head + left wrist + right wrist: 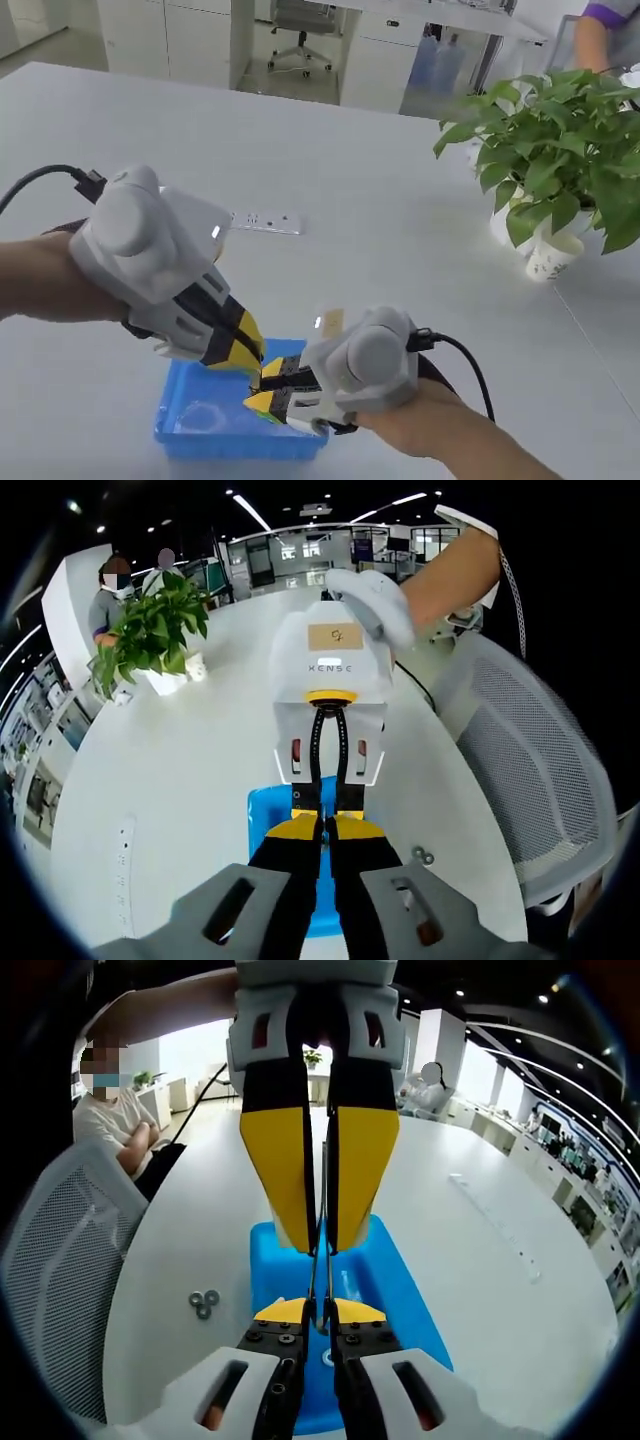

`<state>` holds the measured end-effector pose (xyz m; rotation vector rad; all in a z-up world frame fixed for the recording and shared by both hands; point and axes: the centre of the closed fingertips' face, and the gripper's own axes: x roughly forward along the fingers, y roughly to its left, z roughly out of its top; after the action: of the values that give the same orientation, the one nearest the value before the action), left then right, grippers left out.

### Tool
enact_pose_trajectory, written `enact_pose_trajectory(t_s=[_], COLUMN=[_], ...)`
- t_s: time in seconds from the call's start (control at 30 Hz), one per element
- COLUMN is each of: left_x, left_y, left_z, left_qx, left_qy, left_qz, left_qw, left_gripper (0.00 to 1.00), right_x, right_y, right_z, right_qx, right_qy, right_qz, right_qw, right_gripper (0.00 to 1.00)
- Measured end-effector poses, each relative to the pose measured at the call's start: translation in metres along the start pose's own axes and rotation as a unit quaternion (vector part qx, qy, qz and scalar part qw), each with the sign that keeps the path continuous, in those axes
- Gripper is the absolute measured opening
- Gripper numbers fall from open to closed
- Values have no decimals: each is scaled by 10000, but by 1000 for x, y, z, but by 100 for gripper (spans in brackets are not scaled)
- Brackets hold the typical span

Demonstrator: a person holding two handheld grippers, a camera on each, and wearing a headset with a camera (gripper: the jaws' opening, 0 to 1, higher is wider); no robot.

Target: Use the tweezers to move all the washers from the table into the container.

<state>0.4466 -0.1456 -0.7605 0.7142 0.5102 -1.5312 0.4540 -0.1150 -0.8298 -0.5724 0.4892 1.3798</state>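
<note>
The tweezers show as a thin dark strip, edge-on, pinched between the nearly closed jaws of the left gripper and the right gripper. The grippers meet tip to tip over the blue container. I cannot tell whether the tweezer tips are parted or carry anything. A small cluster of washers lies on the white table, just beside the container.

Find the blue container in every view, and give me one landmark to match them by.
Head view: blue container at bottom centre, beneath the jaws.
Left gripper view: container at lower centre, behind the jaws.
Right gripper view: container at centre, beyond the jaws.
Shared landmark: white power strip on the table.
</note>
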Motion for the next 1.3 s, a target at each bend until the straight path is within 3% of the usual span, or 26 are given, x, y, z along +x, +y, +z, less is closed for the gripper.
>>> enact_pose_trajectory(t_s=[0.73,1.3], left_x=[22,24], left_y=[4,3], left_z=[-27,-25], left_qx=[-130,-116], left_qy=[254,218], left_qz=[-50,-78], left_qw=[9996,9997], left_gripper=[6,6], right_x=[23,21], right_y=[0,-1], right_z=[-26,-30], right_qx=[195,196], right_qy=[298,378], right_qz=[152,133], right_qw=[9992,9990], right_gripper=[9,10])
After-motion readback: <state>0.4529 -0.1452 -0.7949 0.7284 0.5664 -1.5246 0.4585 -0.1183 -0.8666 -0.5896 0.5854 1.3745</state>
